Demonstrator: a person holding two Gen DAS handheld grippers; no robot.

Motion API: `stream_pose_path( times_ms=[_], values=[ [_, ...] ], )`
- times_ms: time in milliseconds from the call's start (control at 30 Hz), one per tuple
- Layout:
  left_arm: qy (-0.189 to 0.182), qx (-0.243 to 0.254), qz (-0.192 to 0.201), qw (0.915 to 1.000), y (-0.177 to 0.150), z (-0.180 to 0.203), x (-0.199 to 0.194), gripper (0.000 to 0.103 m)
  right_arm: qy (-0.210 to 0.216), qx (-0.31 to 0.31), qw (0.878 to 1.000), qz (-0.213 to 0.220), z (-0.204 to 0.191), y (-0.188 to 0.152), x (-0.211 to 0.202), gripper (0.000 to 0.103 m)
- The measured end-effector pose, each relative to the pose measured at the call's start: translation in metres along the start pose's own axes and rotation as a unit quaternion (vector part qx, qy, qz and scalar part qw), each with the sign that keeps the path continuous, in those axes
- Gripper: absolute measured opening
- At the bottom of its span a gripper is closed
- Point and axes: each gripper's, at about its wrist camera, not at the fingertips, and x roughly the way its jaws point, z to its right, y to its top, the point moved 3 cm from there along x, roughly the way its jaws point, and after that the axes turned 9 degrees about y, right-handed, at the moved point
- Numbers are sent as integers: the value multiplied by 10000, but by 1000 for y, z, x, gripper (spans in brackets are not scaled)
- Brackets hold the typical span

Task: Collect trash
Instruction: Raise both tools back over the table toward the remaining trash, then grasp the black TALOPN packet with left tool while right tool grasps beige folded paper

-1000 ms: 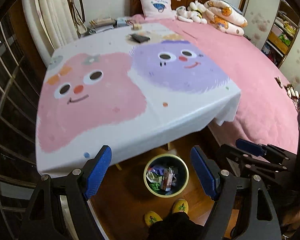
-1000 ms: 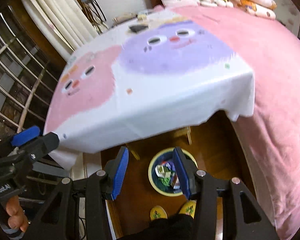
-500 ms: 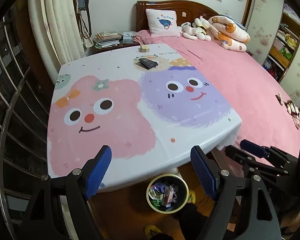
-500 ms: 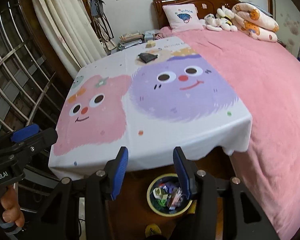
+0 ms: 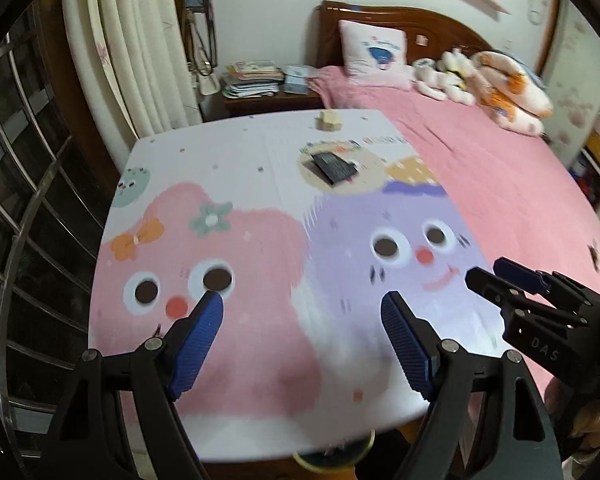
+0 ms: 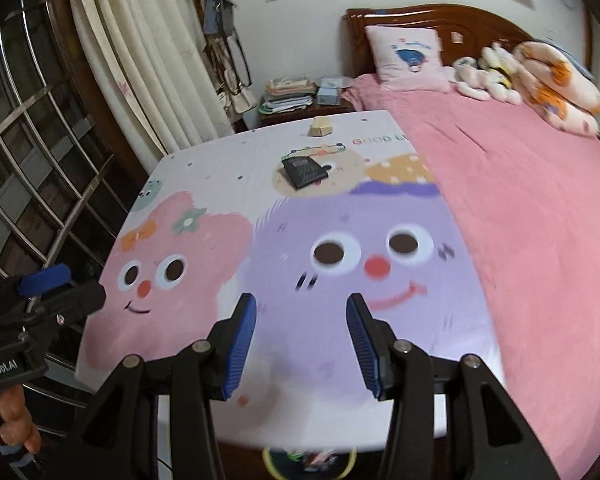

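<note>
Both tools gape empty above the table; black wrapper lies far.

light: even indoor | blur: motion smear (lower half) | edges: fisheye-bent

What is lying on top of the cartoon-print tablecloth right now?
On the cartoon-print tablecloth: a flat black packet and a small tan box at the far end. Anything near the front edge hides behind the tongs.

Tabletop lies mostly bare — only a dark packet and tan box far back.
</note>
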Motion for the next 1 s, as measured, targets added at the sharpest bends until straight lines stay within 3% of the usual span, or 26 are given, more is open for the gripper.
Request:
stream_pose_path(
  times_ms=[200,500,733,1000],
  values=[
    [150,-413,-386,9983,67,38,62,80,278,-427,9980,-374,53,64,50,47],
    [399,-836,-1095,9897,131,85,182,80,447,-631,9952,-596,125,131,129,47],
    [484,-1191,-1590,9789,149,102,262,80,492,-448,9955,-672,163,159,182,47],
    [592,-1591,-1841,9681,162,111,315,80,540,-427,9950,-725,178,177,215,47]
  ],
)
